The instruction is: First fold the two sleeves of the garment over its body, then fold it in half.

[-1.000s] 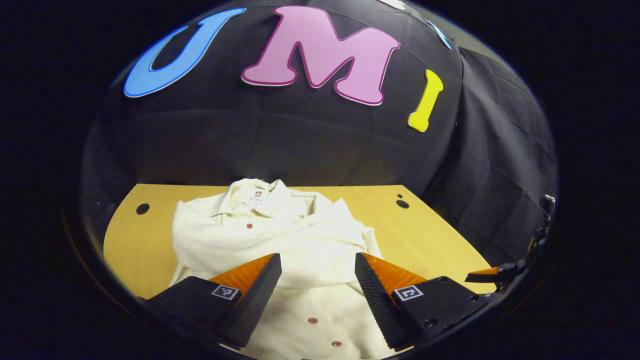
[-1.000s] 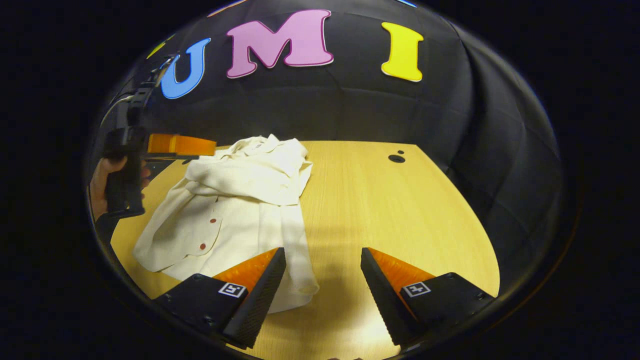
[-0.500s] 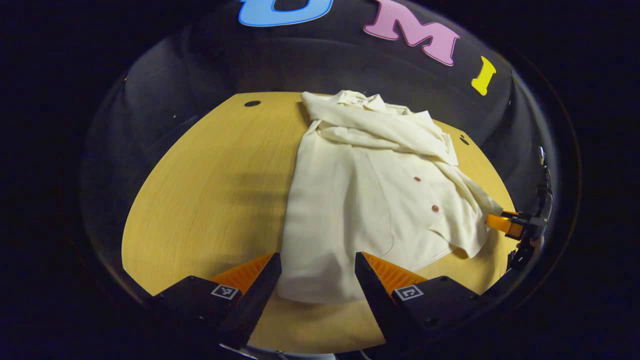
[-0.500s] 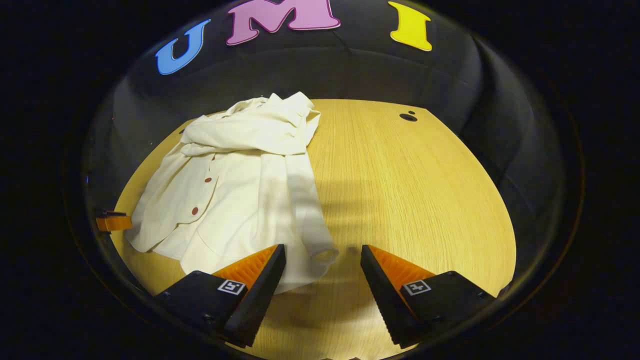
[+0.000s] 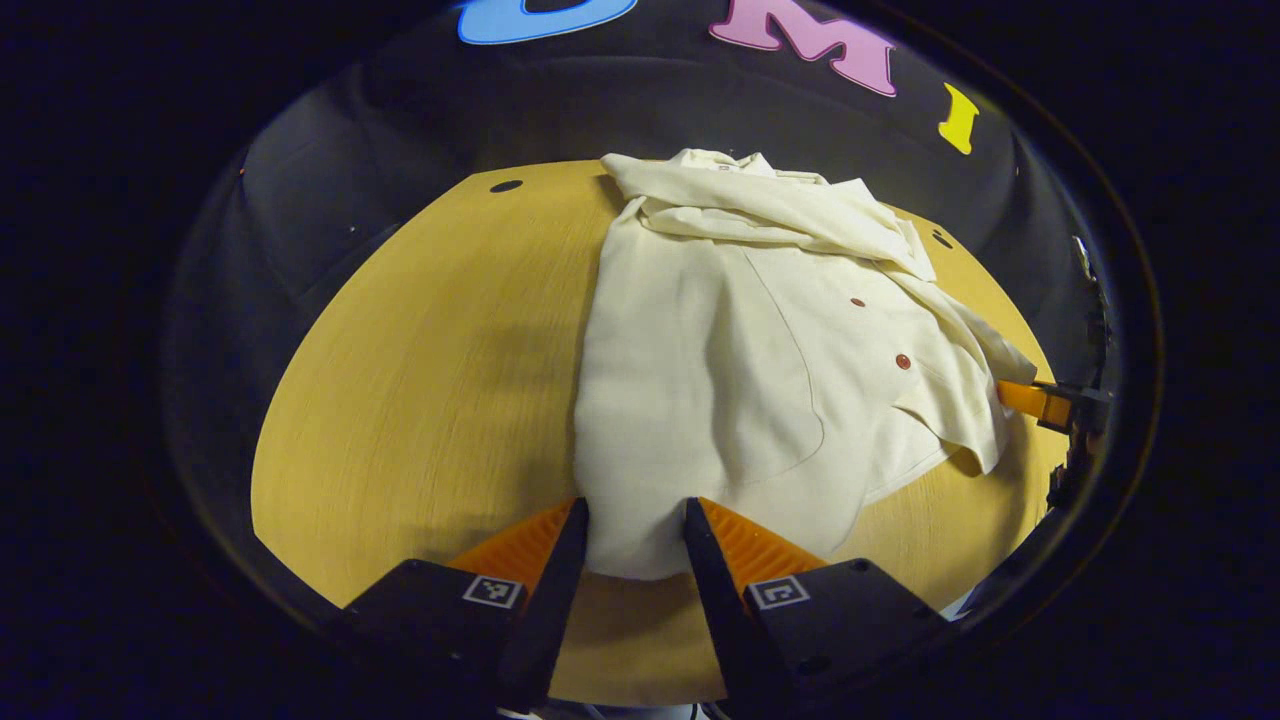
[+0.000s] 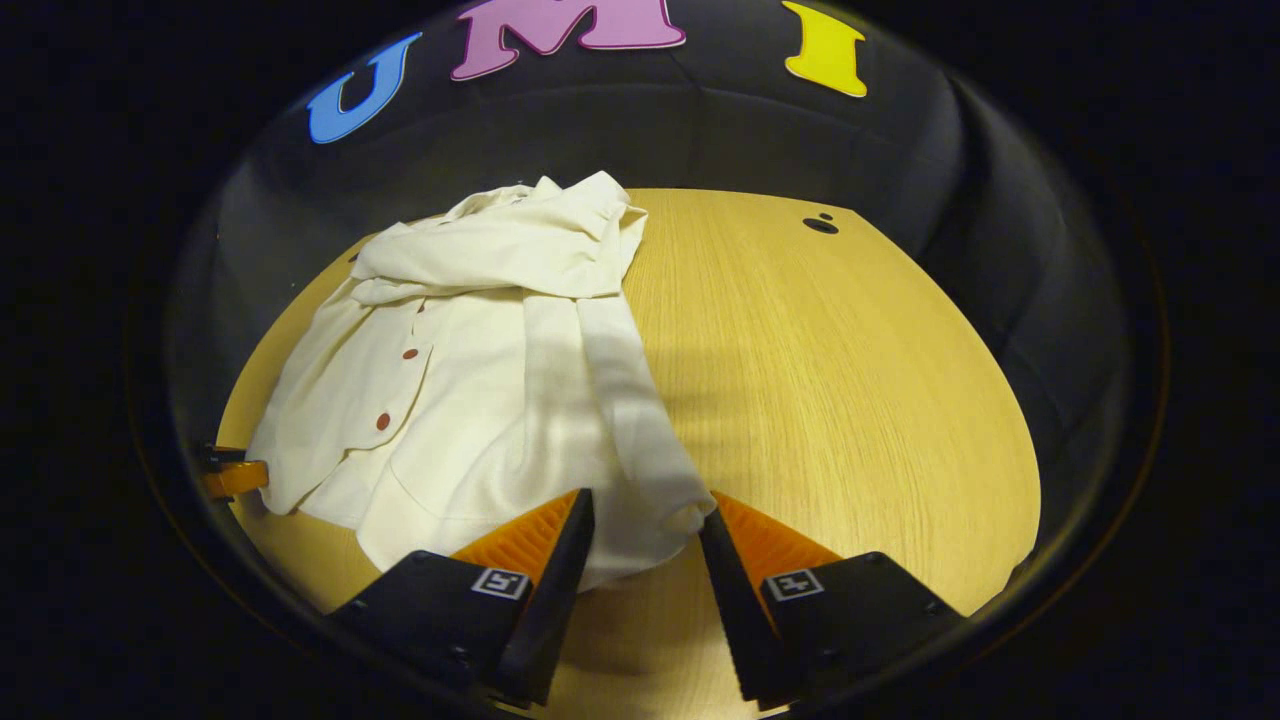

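Note:
A cream shirt with red-brown buttons lies flat on the wooden table, collar at the far end. One sleeve is folded across the chest. In the right gripper view the shirt has its other sleeve running down its right side to the near hem. My left gripper is open with its fingers narrowed around the near left hem corner. My right gripper is open too, narrowed around the sleeve end and hem. The right gripper's tip shows by the shirt's far corner.
Bare tabletop lies to the right of the shirt in the right gripper view and to its left in the left gripper view. Small round holes mark the table's far corners. Black cloth walls surround the table.
Both grippers dropped from above the shirt to its near hem. Their fingers have narrowed around the cloth in the last half second.

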Demonstrator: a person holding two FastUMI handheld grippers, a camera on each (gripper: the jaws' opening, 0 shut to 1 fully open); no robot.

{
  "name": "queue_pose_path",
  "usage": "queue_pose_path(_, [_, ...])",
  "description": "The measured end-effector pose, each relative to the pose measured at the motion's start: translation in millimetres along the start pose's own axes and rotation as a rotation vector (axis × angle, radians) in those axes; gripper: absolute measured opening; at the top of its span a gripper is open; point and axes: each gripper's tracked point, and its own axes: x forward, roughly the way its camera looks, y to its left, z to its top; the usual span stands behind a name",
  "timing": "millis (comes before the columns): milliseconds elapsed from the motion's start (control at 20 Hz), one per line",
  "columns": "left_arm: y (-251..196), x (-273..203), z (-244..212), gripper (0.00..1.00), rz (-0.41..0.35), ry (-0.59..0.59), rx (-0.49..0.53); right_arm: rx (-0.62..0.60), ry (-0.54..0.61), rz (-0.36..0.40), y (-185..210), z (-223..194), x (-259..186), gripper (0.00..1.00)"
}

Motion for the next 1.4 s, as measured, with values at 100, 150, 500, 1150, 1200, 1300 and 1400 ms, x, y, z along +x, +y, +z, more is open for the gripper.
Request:
queue_pose_path(100, [-10,0,1,0.37,-0.033,0.001,0.009,-0.018,-0.004,0.023,8,-1,0,0.47])
queue_pose_path(150, [-10,2,3,0.28,-0.034,-0.006,0.014,-0.024,-0.011,0.036,12,-1,0,0.46])
queue_pose_path(500, [-35,-10,33,0.07,-0.120,-0.100,-0.008,-0.028,-0.075,0.004,18,20,-6,0.06])
queue_pose_path(1150, [-44,-41,306,0.06,-0.157,-0.578,0.109,0.052,-0.500,0.101,81,273,-14,0.05])
queue_pose_path(1200, [-41,-34,325,0.06,-0.154,-0.606,0.112,0.077,-0.525,0.093,80,291,-9,0.05])
queue_pose_path(1300, [-32,-12,358,0.06,-0.150,-0.648,0.100,0.125,-0.574,0.059,73,325,7,0.05])
queue_pose_path(1400, [-21,18,385,0.06,-0.165,-0.687,0.087,0.154,-0.604,0.019,67,349,30,0.05])
